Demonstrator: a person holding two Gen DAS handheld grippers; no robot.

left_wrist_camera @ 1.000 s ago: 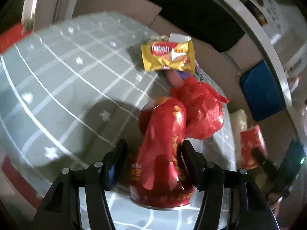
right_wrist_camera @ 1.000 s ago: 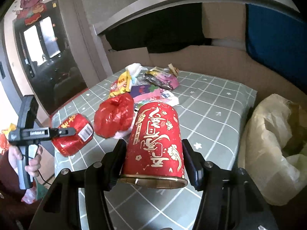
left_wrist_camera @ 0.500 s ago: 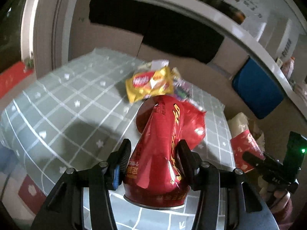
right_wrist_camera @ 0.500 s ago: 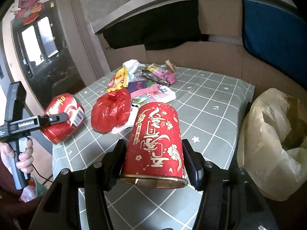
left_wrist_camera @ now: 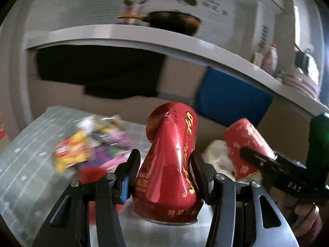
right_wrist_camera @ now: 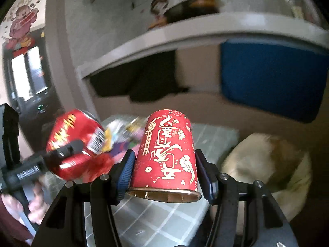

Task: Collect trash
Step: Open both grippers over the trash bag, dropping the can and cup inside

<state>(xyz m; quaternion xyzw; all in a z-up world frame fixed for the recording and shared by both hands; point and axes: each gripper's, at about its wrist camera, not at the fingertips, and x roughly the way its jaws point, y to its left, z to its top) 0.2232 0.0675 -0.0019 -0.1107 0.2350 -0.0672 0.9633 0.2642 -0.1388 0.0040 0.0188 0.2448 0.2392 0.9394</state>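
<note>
left gripper (left_wrist_camera: 165, 169) clamped on a dented red can (left_wrist_camera: 168, 164), pads pressed into both sides, can squashed narrow at the grip & flaring to its round silver-rimmed end nearest the lens; can sits centre-bottom of the left wrist view, lifted clear of the table (left_wrist_camera: 26, 164). right gripper (right_wrist_camera: 165, 173) holding a red paper cup (right_wrist_camera: 167, 154) w/ gold lettering, pads touching both sides, open rim toward the lens, centre-bottom of the right wrist view, also off the table

in the left view the cup shows at right-centre w/ the other gripper's black finger across it. in the right view the can shows at centre-left, held by the other gripper, a hand (right_wrist_camera: 37, 197) on its handle at lower left

table has a grey-green grid cloth. blurred pile of wrappers (left_wrist_camera: 82, 148) on it, yellow, purple, pink, left of the can; prob a red bag (left_wrist_camera: 92, 173) just below them, too smeared to be sure. pale plastic bag (right_wrist_camera: 267, 168) at lower right of the right view, beside the table edge, seems open at top

behind: white shelf (left_wrist_camera: 144, 37), blue cushion (right_wrist_camera: 271, 78), dark cloth (left_wrist_camera: 98, 72) under the shelf
</note>
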